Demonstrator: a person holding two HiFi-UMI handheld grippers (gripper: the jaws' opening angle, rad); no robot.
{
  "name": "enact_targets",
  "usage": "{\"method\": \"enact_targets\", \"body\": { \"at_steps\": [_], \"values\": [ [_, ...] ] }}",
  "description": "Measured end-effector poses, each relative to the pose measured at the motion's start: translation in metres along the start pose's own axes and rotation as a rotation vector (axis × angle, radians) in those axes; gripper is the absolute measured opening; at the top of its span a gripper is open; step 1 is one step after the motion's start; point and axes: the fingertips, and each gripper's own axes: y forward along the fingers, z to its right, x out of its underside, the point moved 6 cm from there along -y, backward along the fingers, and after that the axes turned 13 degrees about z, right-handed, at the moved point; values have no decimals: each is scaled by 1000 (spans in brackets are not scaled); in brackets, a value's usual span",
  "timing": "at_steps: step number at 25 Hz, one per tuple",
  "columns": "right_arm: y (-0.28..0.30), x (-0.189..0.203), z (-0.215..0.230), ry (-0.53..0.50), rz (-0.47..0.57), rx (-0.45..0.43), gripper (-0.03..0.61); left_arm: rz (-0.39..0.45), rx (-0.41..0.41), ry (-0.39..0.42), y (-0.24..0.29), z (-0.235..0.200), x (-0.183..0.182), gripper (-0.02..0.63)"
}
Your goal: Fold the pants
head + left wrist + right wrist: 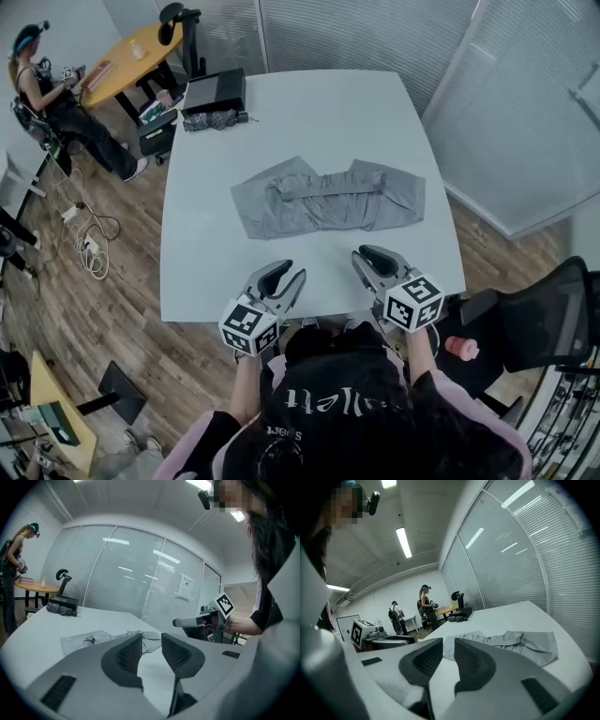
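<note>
Grey pants [328, 197] lie spread crosswise, somewhat crumpled, in the middle of the white table [206, 272]. Both grippers hover at the near table edge, short of the pants and not touching them. My left gripper [286, 272] has its jaws apart with nothing between them; in the left gripper view [151, 637] the pants [93, 639] lie ahead and the right gripper [197, 620] is off to the right. My right gripper [367, 255] shows a narrower gap, also empty; the right gripper view [448, 641] has the pants [515, 641] ahead.
A black box [214, 94] and a dark bundled cloth [211, 120] sit at the table's far left corner. A person [56, 103] sits at a wooden round table beyond. A black office chair [544, 319] stands at the right, by a glass wall.
</note>
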Motion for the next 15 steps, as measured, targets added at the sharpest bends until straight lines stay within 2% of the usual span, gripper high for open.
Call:
{"method": "enact_targets", "body": {
  "at_steps": [8, 15],
  "values": [
    [-21, -5, -8, -10, 13, -63, 51, 31, -24, 11, -1, 28, -4, 145],
    [-68, -2, -10, -20, 0, -128, 37, 51, -63, 29, -6, 83, -1, 135]
  ]
}}
